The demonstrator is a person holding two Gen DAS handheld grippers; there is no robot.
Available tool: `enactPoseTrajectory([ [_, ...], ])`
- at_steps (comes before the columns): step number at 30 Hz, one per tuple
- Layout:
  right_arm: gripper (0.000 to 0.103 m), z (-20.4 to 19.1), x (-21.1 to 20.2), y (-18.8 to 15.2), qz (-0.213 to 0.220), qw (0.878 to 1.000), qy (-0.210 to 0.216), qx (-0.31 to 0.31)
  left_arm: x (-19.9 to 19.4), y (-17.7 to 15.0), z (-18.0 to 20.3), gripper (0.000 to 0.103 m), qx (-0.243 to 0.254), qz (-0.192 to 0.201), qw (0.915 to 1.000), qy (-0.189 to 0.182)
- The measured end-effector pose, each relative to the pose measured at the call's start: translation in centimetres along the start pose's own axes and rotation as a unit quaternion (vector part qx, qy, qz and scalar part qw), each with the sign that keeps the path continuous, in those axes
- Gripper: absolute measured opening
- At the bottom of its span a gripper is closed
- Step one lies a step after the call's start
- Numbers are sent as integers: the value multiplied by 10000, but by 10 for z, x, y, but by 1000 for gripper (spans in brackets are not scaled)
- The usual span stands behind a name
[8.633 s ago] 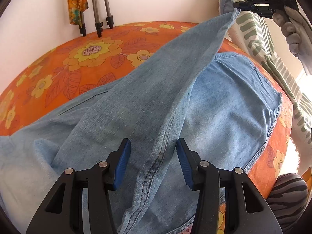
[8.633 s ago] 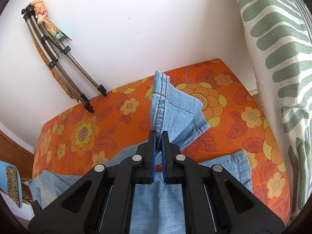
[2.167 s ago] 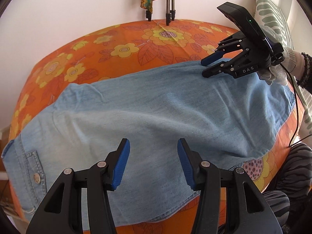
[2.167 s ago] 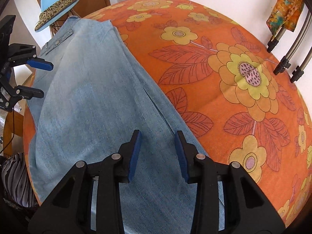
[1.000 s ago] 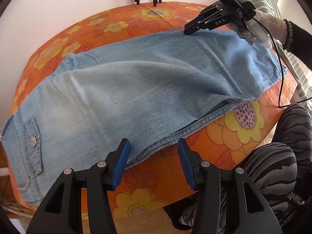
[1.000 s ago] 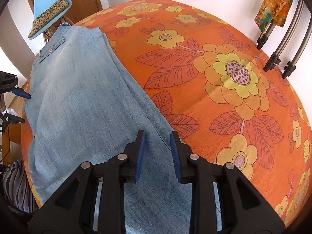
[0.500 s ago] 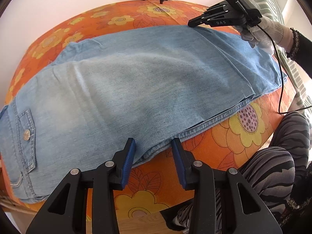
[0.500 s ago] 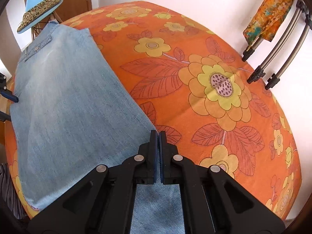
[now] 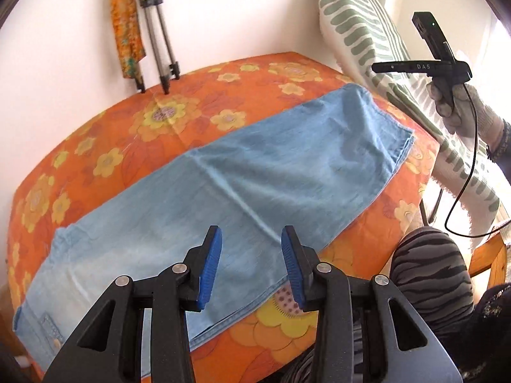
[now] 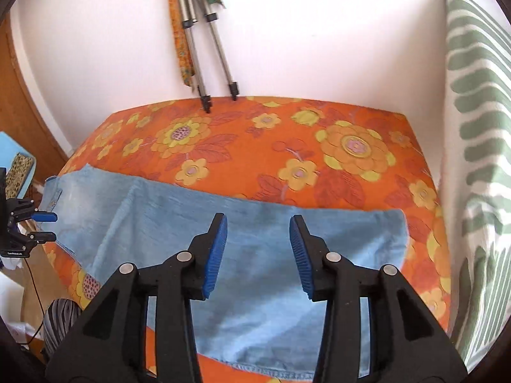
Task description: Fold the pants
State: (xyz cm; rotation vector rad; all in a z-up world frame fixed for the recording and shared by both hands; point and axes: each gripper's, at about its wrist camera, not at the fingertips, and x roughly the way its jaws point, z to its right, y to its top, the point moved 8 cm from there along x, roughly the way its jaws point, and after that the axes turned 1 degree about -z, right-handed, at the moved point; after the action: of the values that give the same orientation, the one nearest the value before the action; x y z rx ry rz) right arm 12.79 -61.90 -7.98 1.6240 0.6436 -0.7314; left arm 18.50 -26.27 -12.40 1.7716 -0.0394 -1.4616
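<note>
Light blue jeans [image 9: 242, 185] lie flat on the orange flowered bed, folded lengthwise, leg on leg. The waist with a pocket is at the lower left of the left wrist view, the hems at the upper right. My left gripper [image 9: 250, 266] is open and empty, raised above the near long edge. My right gripper [image 10: 258, 253] is open and empty, raised above the jeans [image 10: 242, 242] near the hem end. It also shows in the left wrist view [image 9: 424, 67], held high off the cloth.
The orange flowered bedspread [image 9: 179, 118] covers the bed. Tripod legs [image 9: 159, 41] and an orange scarf lean on the white wall. A green-striped pillow [image 9: 361, 32] stands at the right. My striped knee [image 9: 431, 271] is at the bed's near edge. A blue chair [image 10: 12, 162] is left.
Both grippers have opened and lifted off the jeans. The right gripper, shut on the far edge half a second ago, has let go and pulled back high. The jeans lie still.
</note>
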Motion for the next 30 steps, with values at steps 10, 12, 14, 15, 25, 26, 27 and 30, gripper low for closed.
enactPoseTrajectory([
  [10,43,144,-55,-137,-401,9762,-772,1987,80,87,167,37,1237,-54,9859,-1122],
  [12,43,153,-53,-148,-408,9710,-606,2275,96,97,197,37,1401,-137,9814,-1305],
  [14,43,156,-45,-153,-427,9659,-452,2513,112,107,226,37,1632,-184,9768,-1371],
  [15,43,156,-40,-156,-442,9637,-422,2598,120,110,239,37,1734,-216,9747,-1397],
  [25,11,158,4,-170,-790,9521,-118,2951,185,119,285,37,1926,-650,9676,-1497],
  [26,7,160,3,-169,-756,9516,-111,2976,187,120,286,37,1915,-646,9684,-1459],
  [27,6,161,1,-167,-699,9505,-34,3028,188,121,286,37,1888,-646,9689,-1463],
  [30,5,160,-10,-158,-516,9493,173,3097,186,125,289,37,1801,-596,9694,-1560],
])
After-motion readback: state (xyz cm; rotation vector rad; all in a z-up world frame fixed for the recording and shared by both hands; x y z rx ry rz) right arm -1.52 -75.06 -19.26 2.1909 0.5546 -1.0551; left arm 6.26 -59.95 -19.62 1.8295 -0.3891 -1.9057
